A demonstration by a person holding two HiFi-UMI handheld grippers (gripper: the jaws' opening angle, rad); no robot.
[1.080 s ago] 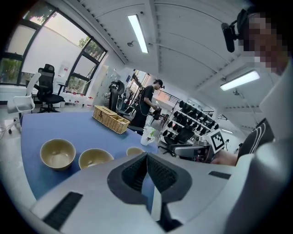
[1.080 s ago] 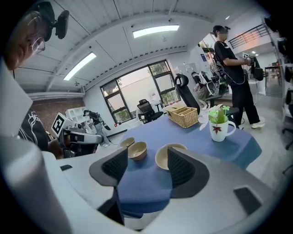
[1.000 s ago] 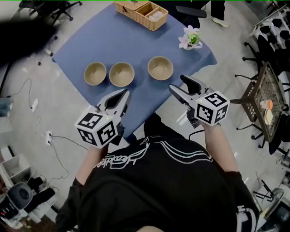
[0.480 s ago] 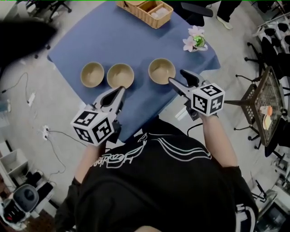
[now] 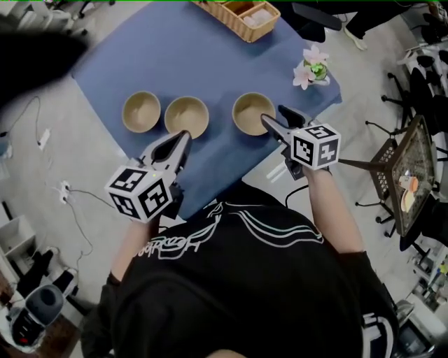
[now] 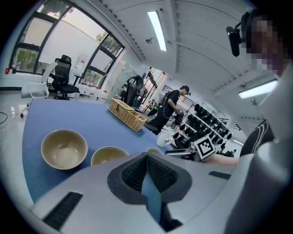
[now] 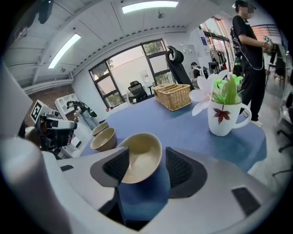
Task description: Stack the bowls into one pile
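Three bowls in a row on the blue table (image 5: 210, 63), upper centre of the head view: left bowl (image 5: 141, 112), middle bowl (image 5: 186, 117), right bowl (image 5: 253, 113). None stacked; left and middle just beside each other, right one apart. Two claws. Left claw (image 5: 183, 138), just below the middle bowl: pads meet at the tips, nothing held. Right claw (image 5: 276, 117): jaws wide apart, right bowl in the gap; contact with the pads unclear. One basket (image 5: 245, 14), cut off by the top edge. One mug (image 5: 313, 71) with flowers, upper right. Left gripper view: right bowl mostly hidden behind the jaws.
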